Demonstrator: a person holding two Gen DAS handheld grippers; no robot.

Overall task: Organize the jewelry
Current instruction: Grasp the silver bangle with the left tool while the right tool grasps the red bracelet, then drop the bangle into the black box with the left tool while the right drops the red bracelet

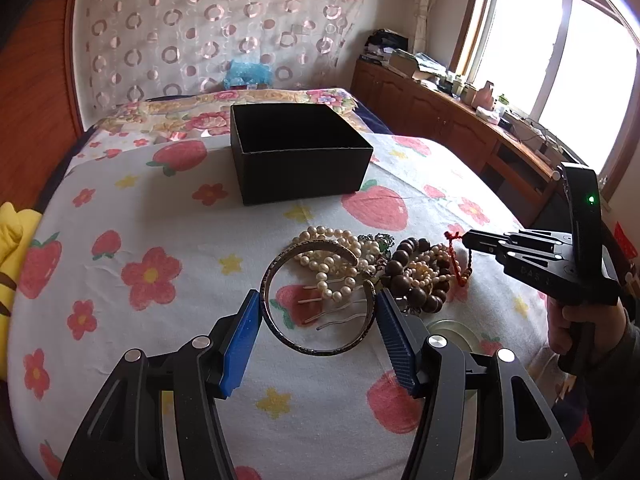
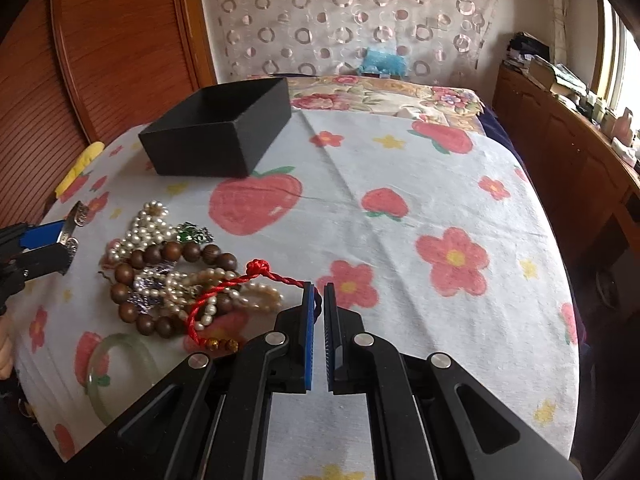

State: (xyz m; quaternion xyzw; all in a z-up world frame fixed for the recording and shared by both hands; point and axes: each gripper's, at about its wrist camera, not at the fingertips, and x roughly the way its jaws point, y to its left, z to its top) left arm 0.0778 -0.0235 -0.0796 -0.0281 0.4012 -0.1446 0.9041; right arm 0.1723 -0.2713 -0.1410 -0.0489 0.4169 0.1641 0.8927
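Observation:
My left gripper point(image 1: 318, 304) grips a silver cuff bangle point(image 1: 316, 350) between its blue pads; the bangle's ends also show in the right wrist view point(image 2: 76, 220). My right gripper point(image 2: 319, 292) is shut on a red braided cord bracelet point(image 2: 224, 292), whose knot and beaded loop trail left over the jewelry pile. The pile holds pearl strands point(image 1: 340, 256) and dark wooden beads point(image 1: 416, 276) on the strawberry-print cloth. An open black box point(image 1: 296, 152) stands behind the pile, its inside dark; it also shows in the right wrist view point(image 2: 216, 132).
A pale green jade bangle point(image 2: 120, 376) lies on the cloth near the pile, beside a metal hair fork point(image 1: 336, 308). A yellow cloth point(image 1: 12, 248) sits at the left edge. A wooden cabinet point(image 1: 440, 120) with clutter runs along the window.

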